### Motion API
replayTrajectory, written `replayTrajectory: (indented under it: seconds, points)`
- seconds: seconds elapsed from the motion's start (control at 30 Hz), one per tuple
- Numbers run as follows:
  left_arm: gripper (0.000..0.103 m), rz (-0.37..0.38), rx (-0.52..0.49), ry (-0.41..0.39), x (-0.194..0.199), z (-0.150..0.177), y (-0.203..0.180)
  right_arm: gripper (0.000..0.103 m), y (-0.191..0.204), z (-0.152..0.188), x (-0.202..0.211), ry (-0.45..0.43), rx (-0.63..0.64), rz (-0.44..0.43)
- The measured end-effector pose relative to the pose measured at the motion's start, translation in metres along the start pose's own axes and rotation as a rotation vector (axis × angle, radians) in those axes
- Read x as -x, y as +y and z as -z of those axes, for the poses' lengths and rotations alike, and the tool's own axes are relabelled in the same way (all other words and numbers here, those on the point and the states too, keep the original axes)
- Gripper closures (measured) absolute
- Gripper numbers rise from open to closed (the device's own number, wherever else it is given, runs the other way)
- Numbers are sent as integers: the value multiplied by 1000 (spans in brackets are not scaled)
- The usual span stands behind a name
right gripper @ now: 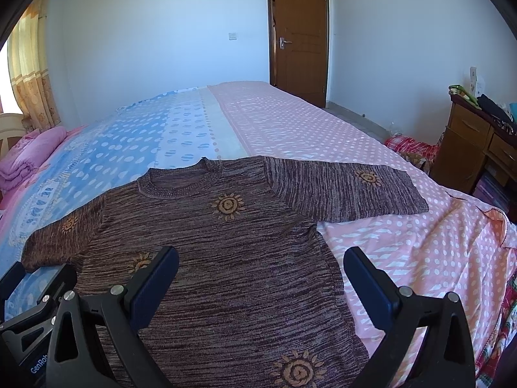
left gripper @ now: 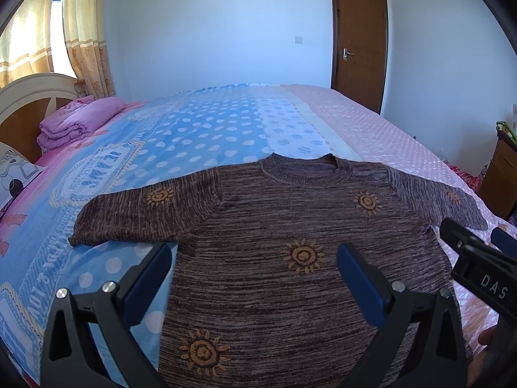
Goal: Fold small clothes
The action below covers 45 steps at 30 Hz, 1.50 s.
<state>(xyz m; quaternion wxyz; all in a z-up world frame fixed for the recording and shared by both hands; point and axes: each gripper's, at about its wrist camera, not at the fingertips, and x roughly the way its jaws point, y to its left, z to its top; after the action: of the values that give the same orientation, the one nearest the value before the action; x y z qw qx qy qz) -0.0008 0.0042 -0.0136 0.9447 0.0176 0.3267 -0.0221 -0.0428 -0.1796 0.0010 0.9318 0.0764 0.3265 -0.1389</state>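
A brown sweater point(left gripper: 290, 226) with little orange suns lies flat on the bed point(left gripper: 200, 135), front up, both short sleeves spread out to the sides. Its neck points to the far wall with the brown door point(left gripper: 358, 38).

The left hand-held gripper point(left gripper: 255, 265) hangs over the sweater's bottom part, its two blue fingers wide apart, holding nothing. The right hand-held gripper point(right gripper: 260, 270) hangs beside it over the same sweater, fingers wide apart too, holding nothing.

A folded pink blanket point(left gripper: 74, 119) sits far from the sweater, near the headboard point(left gripper: 26, 93).
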Motion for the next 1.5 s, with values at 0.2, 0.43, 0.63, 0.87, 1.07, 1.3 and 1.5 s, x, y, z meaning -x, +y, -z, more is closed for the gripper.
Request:
replayTrajectory:
  seconds: [0.2, 0.43, 0.63, 0.87, 1.07, 1.3, 1.5]
  points:
    - [0, -2, -5, -1, -2, 1, 0, 1, 0, 0, -2, -1, 7, 5]
    - [0, -24, 11, 19, -17, 0, 9, 1, -4, -7, -8, -20, 26, 45]
    - [0, -49, 7, 20, -26, -1, 13, 1, -12, -15, -20, -14, 35, 51]
    - [0, -69, 15, 36, -46, -4, 24, 1, -73, -29, -57, 40, -43, 121]
    - [0, -102, 27, 36, -72, -5, 39, 14, -173, -55, -84, 48, -229, 137]
    - [0, -110, 141, 55, -106, -1, 65, 36, -305, -64, -141, 116, -547, 143]
    - [0, -103, 202, 96, -127, 9, 72, 36, -310, -57, -184, 199, -505, 169]
